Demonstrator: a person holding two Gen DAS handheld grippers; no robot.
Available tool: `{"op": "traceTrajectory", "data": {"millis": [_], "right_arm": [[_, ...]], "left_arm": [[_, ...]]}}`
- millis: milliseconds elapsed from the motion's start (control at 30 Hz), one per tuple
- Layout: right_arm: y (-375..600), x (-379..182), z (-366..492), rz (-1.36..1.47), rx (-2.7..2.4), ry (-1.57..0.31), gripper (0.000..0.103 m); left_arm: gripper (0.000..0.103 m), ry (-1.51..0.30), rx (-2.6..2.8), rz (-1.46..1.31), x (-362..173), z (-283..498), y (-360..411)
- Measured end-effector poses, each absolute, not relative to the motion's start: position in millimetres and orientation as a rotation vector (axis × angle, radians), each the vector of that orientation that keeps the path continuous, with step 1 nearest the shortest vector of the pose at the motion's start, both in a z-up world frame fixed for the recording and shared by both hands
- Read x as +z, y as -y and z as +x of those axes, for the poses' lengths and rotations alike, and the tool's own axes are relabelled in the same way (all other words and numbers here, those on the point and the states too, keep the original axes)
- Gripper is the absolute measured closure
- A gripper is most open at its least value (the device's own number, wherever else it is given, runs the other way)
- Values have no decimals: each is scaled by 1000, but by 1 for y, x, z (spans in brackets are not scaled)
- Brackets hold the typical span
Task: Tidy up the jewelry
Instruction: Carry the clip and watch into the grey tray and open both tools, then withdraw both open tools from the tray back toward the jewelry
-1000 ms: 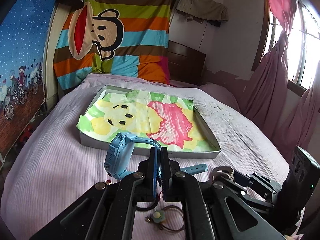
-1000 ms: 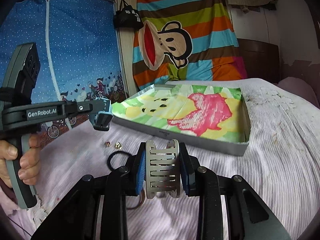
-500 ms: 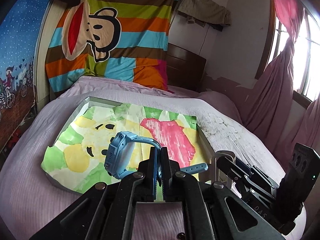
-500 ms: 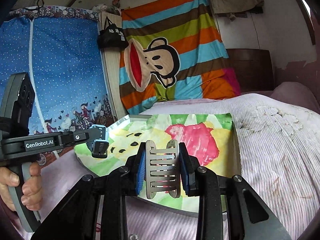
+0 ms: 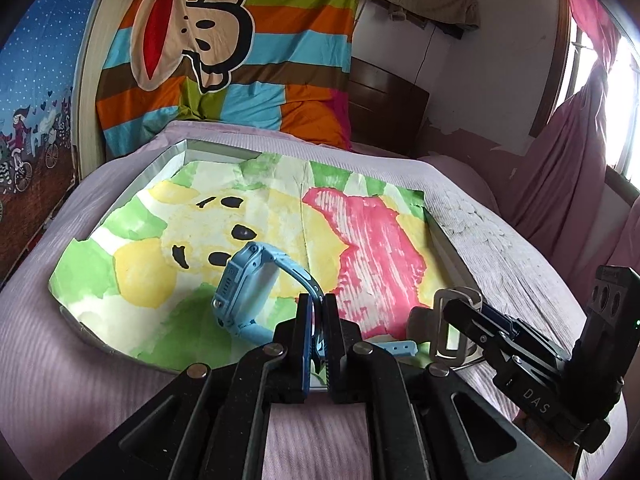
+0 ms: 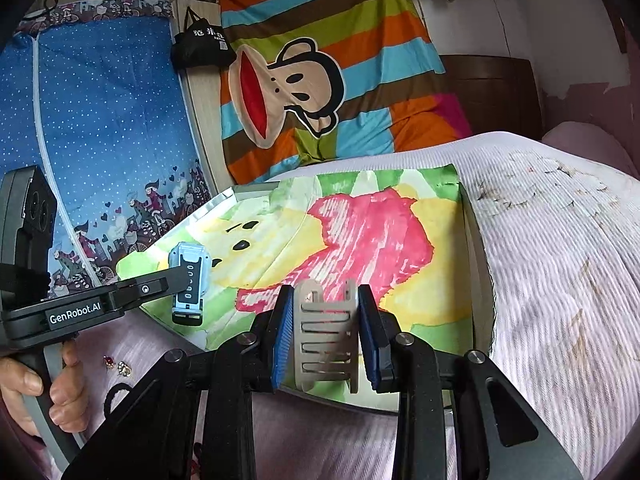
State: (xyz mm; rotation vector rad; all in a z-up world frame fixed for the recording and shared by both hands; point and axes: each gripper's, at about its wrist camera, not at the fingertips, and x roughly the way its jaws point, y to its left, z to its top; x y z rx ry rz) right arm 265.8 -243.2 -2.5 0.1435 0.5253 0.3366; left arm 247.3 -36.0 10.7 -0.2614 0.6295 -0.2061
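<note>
My left gripper (image 5: 318,306) is shut on the strap of a light blue watch (image 5: 244,284), which hangs just above the near left part of the tray (image 5: 160,164). The tray is shallow and grey, and lined with a green, yellow and pink picture. My right gripper (image 6: 325,297) is shut on a silver slotted metal cuff (image 6: 326,336), held upright over the tray's near edge. In the left wrist view the right gripper (image 5: 454,322) and its cuff (image 5: 450,332) sit at the tray's near right corner. From the right wrist view the watch (image 6: 190,280) shows at the left.
The tray (image 6: 474,248) lies on a bed with a lilac ribbed cover (image 5: 520,280). Two small earrings (image 6: 118,365) and a black hair tie (image 6: 116,396) lie on the cover by the person's hand (image 6: 24,392). A striped monkey blanket (image 5: 224,40) hangs behind, and pink curtains (image 5: 568,168) hang at the right.
Both grippers moved forward from above the bed cover to over the tray, carrying the watch and the silver cuff. The loose items on the cover have dropped behind them.
</note>
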Motion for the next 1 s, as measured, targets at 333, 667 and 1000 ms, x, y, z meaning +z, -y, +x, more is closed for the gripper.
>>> {"op": "traceTrajectory", "data": {"millis": [333,667,1000], "right_arm": [[249,6,229,148,271,-432,47],[241,36,165,136,248,-289,14],[238,31,107,58,241,-293,9]], "left_arm": [[58,-576,-141,-249,20,212,26],[10,-421,-48,-179,45,143,5],[3,-380,-77,-144,38,94,-4]]}}
